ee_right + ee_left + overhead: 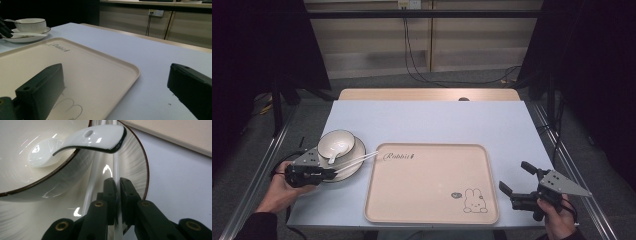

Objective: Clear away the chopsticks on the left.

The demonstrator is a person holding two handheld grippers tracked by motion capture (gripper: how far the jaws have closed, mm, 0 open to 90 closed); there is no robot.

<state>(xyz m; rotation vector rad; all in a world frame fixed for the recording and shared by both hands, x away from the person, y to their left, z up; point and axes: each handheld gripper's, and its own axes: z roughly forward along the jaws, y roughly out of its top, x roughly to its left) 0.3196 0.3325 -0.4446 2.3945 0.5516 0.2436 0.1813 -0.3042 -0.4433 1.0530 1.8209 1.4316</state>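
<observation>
A white bowl with a white spoon in it stands on a white plate at the table's left. Two white chopsticks lie across the plate, tips toward the beige tray. My left gripper is at the plate's near rim. In the left gripper view it is shut on one chopstick; the other chopstick runs just left of the jaws, under the spoon. My right gripper stands open beside the tray's right edge, nothing between its jaws.
The tray carries a rabbit drawing and holds nothing. Bare table surface stretches behind the tray. A wooden strip runs along the table's far edge, with cables on the floor beyond.
</observation>
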